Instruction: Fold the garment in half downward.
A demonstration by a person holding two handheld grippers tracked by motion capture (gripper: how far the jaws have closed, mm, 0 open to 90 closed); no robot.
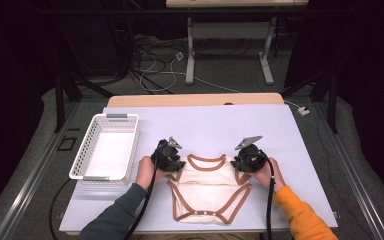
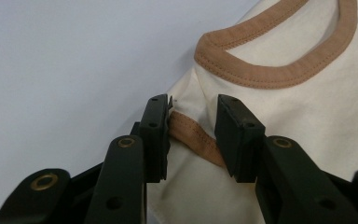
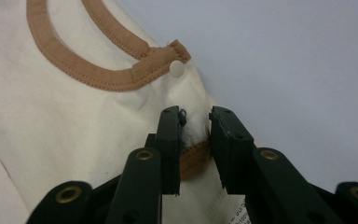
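Cream bodysuit [image 1: 207, 187] with brown trim is lying flat on the tabletop [image 1: 280, 135], right of the basket [image 1: 107, 147]. You are straddling its sleeve edges: left hand-held gripper [image 2: 193, 133] and right hand-held gripper [image 3: 196, 147] both narrowed, pads not yet pressing.

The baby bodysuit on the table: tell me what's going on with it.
A person works a cream baby bodysuit with brown trim, lying on the pale table. The left gripper and right gripper each straddle a brown-edged shoulder, with cloth between the jaws; whether the pads press yet is unclear. A white basket sits to the left, with nothing in it.
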